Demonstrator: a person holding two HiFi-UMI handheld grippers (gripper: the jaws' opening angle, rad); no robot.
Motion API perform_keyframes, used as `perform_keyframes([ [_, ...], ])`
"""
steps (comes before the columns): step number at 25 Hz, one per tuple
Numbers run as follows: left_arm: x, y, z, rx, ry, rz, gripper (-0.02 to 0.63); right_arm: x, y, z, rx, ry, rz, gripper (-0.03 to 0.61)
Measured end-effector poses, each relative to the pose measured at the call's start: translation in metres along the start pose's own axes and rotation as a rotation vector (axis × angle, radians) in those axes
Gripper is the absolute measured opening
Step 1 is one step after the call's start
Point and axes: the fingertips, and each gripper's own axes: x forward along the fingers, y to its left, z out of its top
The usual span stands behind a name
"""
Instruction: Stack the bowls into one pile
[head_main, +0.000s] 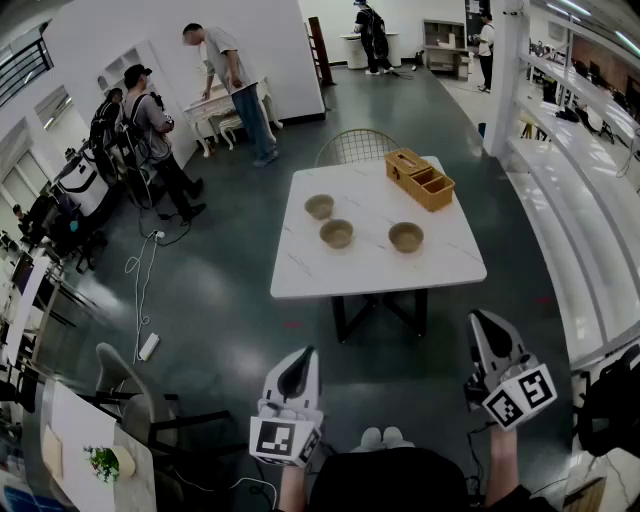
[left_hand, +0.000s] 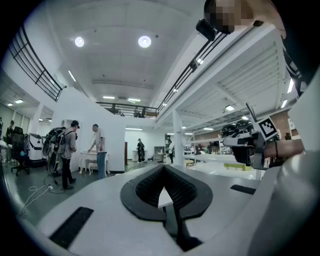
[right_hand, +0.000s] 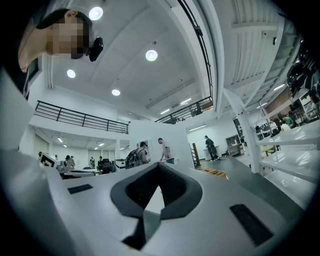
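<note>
Three tan bowls sit apart on the white surface (head_main: 372, 276), none stacked. The left bowl (head_main: 319, 206) is farthest back, the middle bowl (head_main: 336, 233) is just beside it and a touch nearer, and the right bowl (head_main: 406, 237) stands off on its own toward the right side. All three are upright with their mouths open to the ceiling. Behind them, at the far right corner, lies a wooden organiser tray (head_main: 421, 178) set at an angle, and a wire chair (head_main: 356, 148) is tucked against the far edge. Down at the bottom of the head view, both tools hang well short of the surface, over the dark floor (head_main: 220, 300). The left hand-held gripper (head_main: 297, 372) has its jaws together, tips meeting with nothing caught between them. Its own view (left_hand: 164, 170) shows only a sliver of white surface through the gap behind the tips. The right hand-held gripper (head_main: 487, 335) matches it, closed and empty, as its own view (right_hand: 159, 167) shows. Off to the left, several people (head_main: 190, 110) stand around a small white desk.
</note>
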Motion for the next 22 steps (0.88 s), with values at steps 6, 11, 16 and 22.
perform_keyframes([
  [6, 0.004, -0.003, 0.003, -0.003, 0.004, 0.01, 0.014, -0.002, -0.007, 0.002, 0.003, -0.004, 0.006, 0.014],
  [11, 0.005, -0.006, 0.003, -0.023, 0.003, 0.018, 0.014, -0.004, -0.01, -0.001, 0.005, -0.003, 0.006, 0.014],
  [16, 0.008, -0.011, 0.004, -0.007, 0.009, 0.021, 0.014, -0.005, -0.012, -0.001, -0.005, -0.016, 0.031, 0.014],
  [22, 0.004, -0.018, -0.004, -0.027, 0.026, 0.06, 0.014, -0.001, -0.019, -0.003, 0.038, -0.033, 0.062, 0.014],
])
